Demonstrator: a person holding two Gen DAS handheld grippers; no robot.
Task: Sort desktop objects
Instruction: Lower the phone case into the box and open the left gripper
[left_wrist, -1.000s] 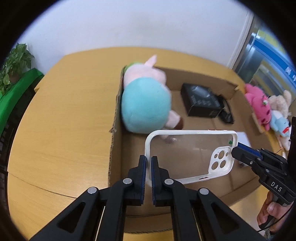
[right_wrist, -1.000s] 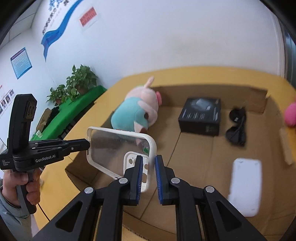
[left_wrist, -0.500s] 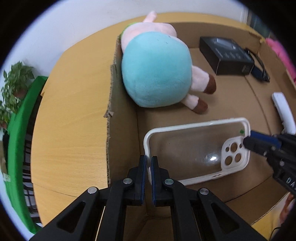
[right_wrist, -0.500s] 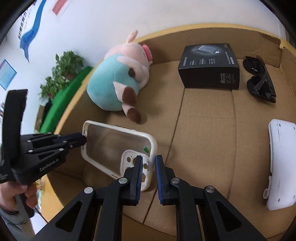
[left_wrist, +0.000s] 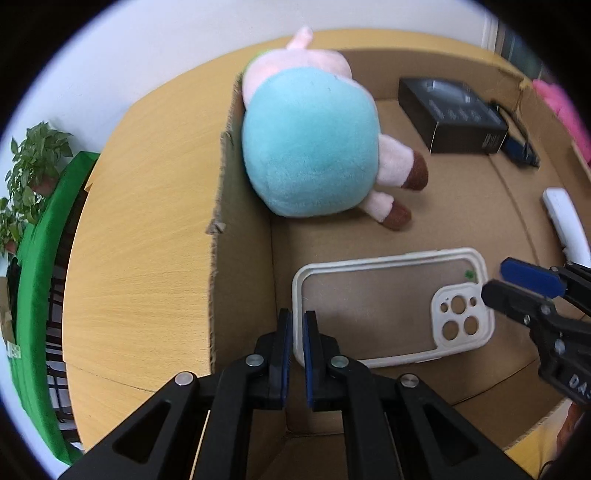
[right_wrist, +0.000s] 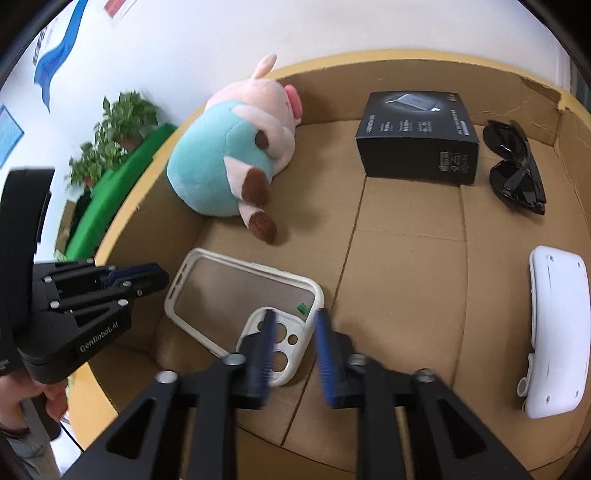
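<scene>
Left wrist view first: a second ago the phone case (left_wrist: 391, 306) was up in the air over the cardboard box (left_wrist: 221, 221), pinched at both short ends. Now it lies low on the box floor in the lower middle of the frame, camera cutout toward the right. The plush pig (left_wrist: 314, 144) looks bigger and sits just above it in the frame, not touching it.

The left gripper (left_wrist: 298, 332) at the bottom centre is clenched on the case's plain short edge, with the white rim squeezed between the blue pads, same as before. The right gripper (left_wrist: 517, 284) comes in from the right edge of this view, its tips right beside the cutout end of the case.

In the right wrist view the big change is the right gripper (right_wrist: 295, 332): earlier it was clamped on the camera-cutout corner, now its jaws are opening. The blue pads are blurred and stand apart, with the corner of the case (right_wrist: 243, 295) between them but no longer pressed. The left gripper (right_wrist: 140, 277) enters from the left edge, closed on the far end of the case.

The black box (right_wrist: 417, 144), sunglasses (right_wrist: 517, 173) and a white device (right_wrist: 557, 343) sit further right in the box, well apart from the case.
</scene>
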